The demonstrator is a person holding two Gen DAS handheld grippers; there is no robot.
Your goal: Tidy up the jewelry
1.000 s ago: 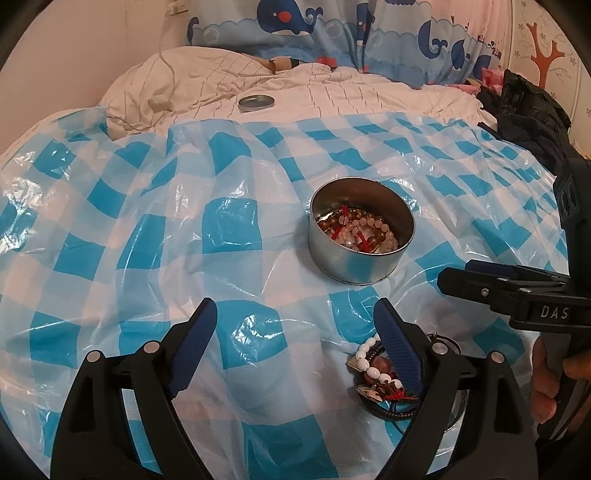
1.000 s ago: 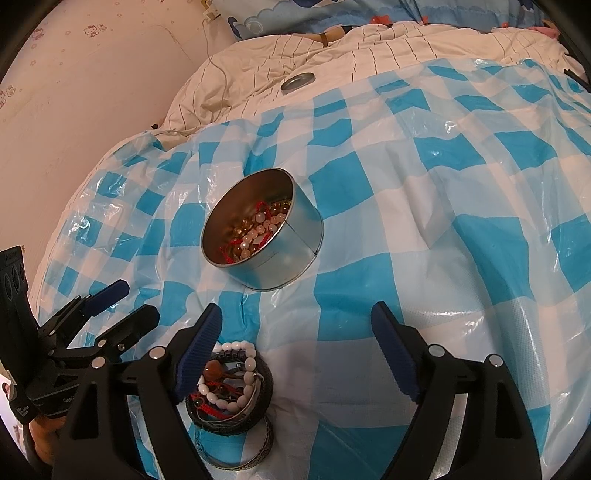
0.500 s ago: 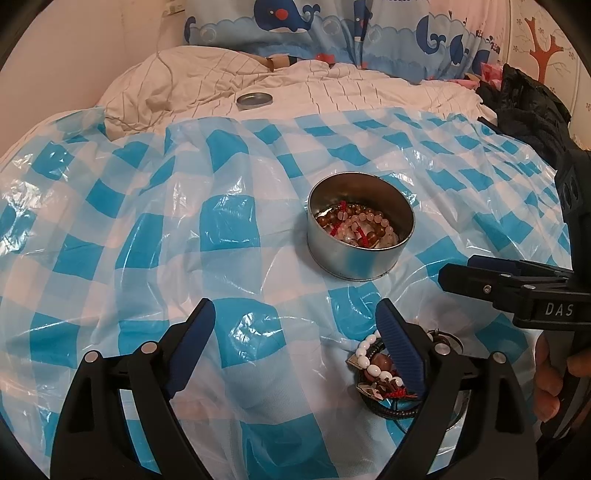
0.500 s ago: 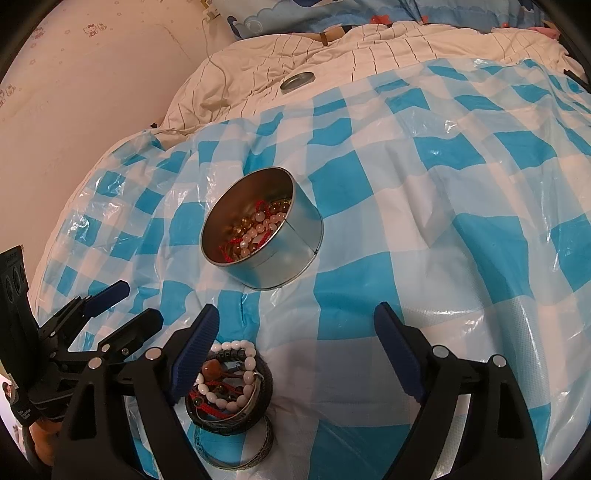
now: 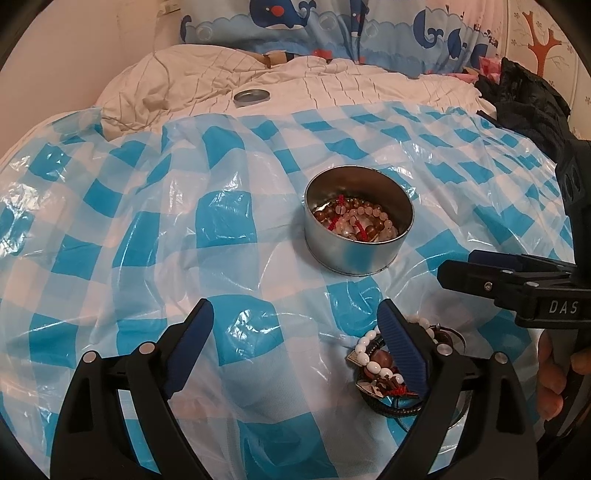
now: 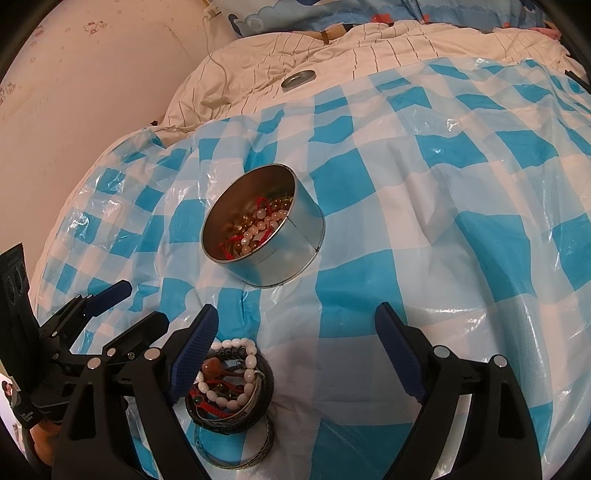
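A bed (image 5: 332, 85) fills both views, its near part covered by a blue-and-white checked plastic sheet (image 5: 147, 229); a whale-print pillow (image 5: 332, 29) lies along the top of the frame. The left gripper (image 5: 295, 343) sits at the bottom of its own view, angled downward, jaws wide apart with only sheet between them; its right finger overlaps the bracelet pile (image 5: 384, 369) in the lower right of the frame, though contact cannot be told. The right gripper (image 6: 295, 343) likewise points downward with jaws spread wide and nothing between them; the same pile lies just beside its left finger, at the lower left of that view, black bands and white beads stacked together. A hand (image 5: 554, 373) shows at the right edge of the left view, wrapped around the right gripper's handle. A round metal tin (image 5: 356, 230) stands upright on the sheet at frame centre, above both grippers, holding beaded bracelets (image 5: 358, 221) with red cord; its lid (image 5: 251, 96) rests well apart on the cream bedding in the upper part of the frame.
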